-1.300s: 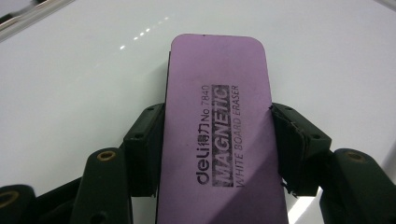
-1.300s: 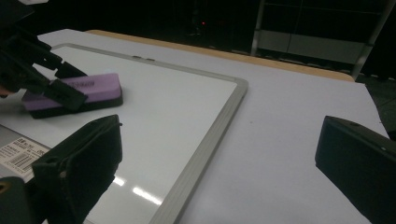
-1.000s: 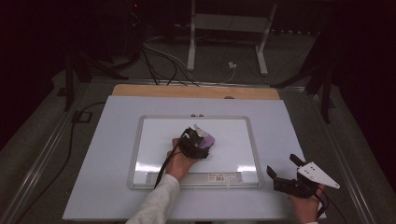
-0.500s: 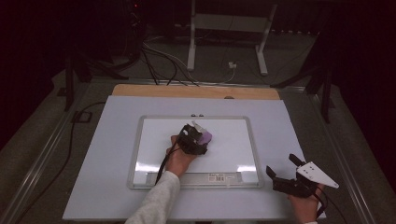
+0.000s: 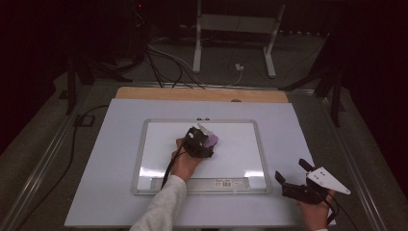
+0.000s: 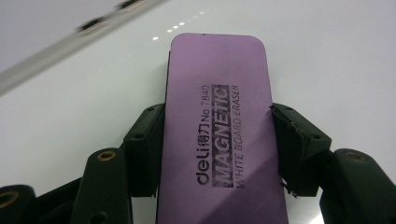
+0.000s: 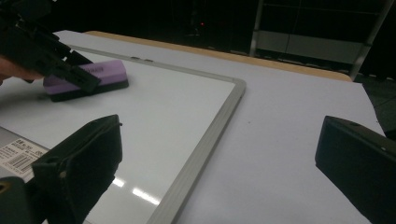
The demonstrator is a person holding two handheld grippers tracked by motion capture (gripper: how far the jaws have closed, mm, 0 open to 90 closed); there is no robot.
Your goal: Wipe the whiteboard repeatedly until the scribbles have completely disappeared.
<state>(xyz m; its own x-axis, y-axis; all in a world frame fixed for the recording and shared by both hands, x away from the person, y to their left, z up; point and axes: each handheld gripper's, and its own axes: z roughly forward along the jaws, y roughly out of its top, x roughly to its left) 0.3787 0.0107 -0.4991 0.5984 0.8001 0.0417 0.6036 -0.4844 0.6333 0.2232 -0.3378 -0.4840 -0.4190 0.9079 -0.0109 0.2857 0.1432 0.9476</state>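
Nearest the person, the right gripper (image 5: 294, 177) sits in the right hand (image 5: 315, 211) over the white table cover (image 5: 106, 192), just off the near right corner of the whiteboard (image 5: 231, 149). Its jaws stand wide apart with nothing between them; in the right gripper view they frame the whiteboard's grey frame (image 7: 201, 154) and bare table cover.

Along the whiteboard's near edge runs a shallow tray strip (image 5: 192, 185) carrying a barcode label (image 5: 226, 183); nothing else can be made out lying in it.

Farther in, near the middle of the whiteboard, the left gripper (image 5: 206, 139) is clamped at a narrow setting on a purple magnetic whiteboard eraser (image 6: 219, 130), one pad against each long side. The eraser rests flat on the white writing surface, its printed top facing up and its dark felt base on the whiteboard (image 6: 327, 60). In the right gripper view the eraser (image 7: 100, 74) lies well inside the frame.

Beyond the whiteboard's far edge, the wooden tabletop (image 5: 202, 94) shows past the cover. Farther still, cables (image 5: 163, 57) and a white stand (image 5: 235, 29) sit on the dark floor.
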